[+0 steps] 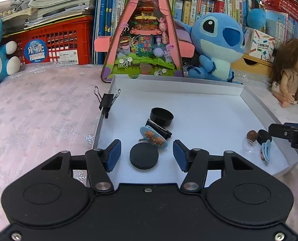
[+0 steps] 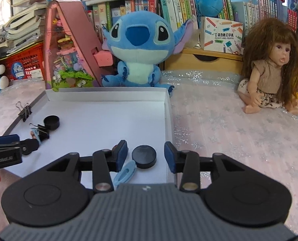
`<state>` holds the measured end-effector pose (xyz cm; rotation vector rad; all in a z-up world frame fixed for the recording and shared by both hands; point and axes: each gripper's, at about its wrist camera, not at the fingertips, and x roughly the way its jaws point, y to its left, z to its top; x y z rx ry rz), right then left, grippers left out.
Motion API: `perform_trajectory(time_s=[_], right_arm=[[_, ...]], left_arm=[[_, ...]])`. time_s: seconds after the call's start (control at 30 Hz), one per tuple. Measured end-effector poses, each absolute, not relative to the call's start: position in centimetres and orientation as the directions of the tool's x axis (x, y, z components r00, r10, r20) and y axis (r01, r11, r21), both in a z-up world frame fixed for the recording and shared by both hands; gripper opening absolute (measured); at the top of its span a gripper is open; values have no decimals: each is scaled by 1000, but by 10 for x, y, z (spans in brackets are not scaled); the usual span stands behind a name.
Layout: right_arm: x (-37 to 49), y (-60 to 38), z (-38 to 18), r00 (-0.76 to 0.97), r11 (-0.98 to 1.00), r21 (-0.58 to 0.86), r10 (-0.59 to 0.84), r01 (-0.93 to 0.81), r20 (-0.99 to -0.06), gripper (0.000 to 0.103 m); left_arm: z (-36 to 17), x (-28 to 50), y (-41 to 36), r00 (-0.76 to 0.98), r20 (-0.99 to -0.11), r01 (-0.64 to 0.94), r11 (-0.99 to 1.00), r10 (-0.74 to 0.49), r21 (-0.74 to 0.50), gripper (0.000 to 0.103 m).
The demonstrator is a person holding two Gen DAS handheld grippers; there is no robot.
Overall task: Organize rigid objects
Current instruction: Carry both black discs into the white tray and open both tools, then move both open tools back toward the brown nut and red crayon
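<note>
white tray (image 1: 209, 92) on the pink cloth (image 1: 38, 120), holding small items: black cup (image 1: 162, 116), binder clip (image 1: 159, 129), bear charm (image 1: 153, 136), two black discs. left gripper (image 1: 147, 154), jaws apart, frames one disc (image 1: 144, 158); right gripper (image 2: 146, 155), also apart, frames the other disc (image 2: 144, 156). step judged: approach before grasp; next calls for lowering and closing squarely on each disc.

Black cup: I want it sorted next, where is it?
Left wrist view: the black cup sits mid-tray, just behind the loose binder clip.
</note>
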<state>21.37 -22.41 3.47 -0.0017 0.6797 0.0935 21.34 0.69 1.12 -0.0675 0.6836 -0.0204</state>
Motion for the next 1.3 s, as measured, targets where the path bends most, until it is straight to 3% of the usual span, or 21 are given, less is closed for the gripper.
perform_trajectory(time_s=[0.3, 0.8, 1.3], right_arm=[[173, -218, 44, 796, 989, 8, 126, -150, -592, 67], [94, -209, 37, 808, 972, -35, 171, -231, -564, 78], [44, -217, 23, 795, 970, -62, 155, -235, -587, 78]], left_arm=[[21, 190, 8, 772, -628, 51, 994, -102, -100, 74], [33, 99, -17, 768, -596, 257, 965, -236, -52, 79], [21, 34, -26, 718, -619, 358, 931, -319, -65, 77]])
